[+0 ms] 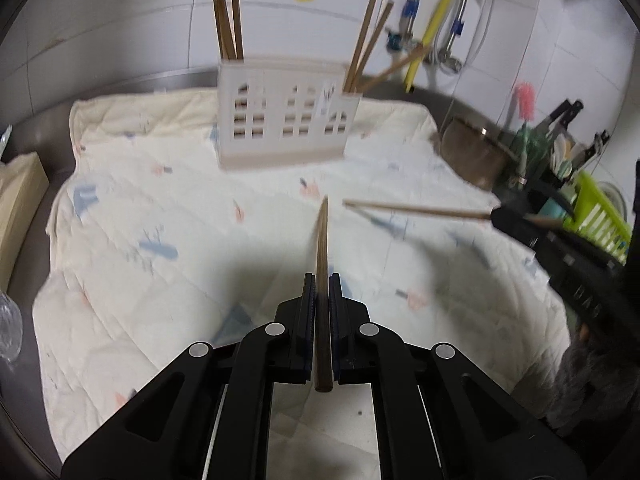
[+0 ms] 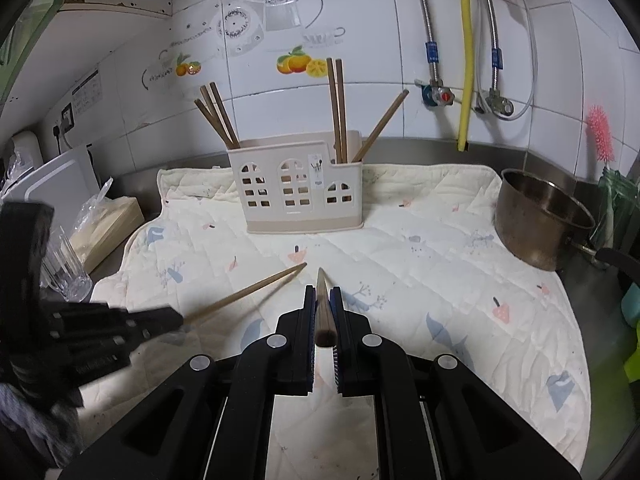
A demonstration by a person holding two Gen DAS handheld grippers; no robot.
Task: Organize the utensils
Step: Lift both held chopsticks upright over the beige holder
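Note:
A beige house-shaped utensil holder (image 1: 286, 120) (image 2: 298, 184) stands at the back of a quilted mat (image 1: 160, 220) (image 2: 440, 280), with several wooden chopsticks upright in its left and right compartments. My left gripper (image 1: 322, 280) is shut on a wooden chopstick (image 1: 322, 248) that points toward the holder, above the mat. My right gripper (image 2: 323, 292) is shut on another wooden chopstick (image 2: 323, 312), also above the mat. Each gripper with its chopstick shows in the other's view: the right gripper (image 1: 496, 213) at right, the left gripper (image 2: 178, 322) at left.
A steel pot (image 2: 540, 220) (image 1: 476, 152) sits at the mat's right edge. A green rack (image 1: 600, 216) with bottles and a pink brush (image 2: 600, 132) stand to the right. A glass (image 2: 66, 272) and a box (image 2: 108, 228) lie to the left. Tiled wall with pipes behind.

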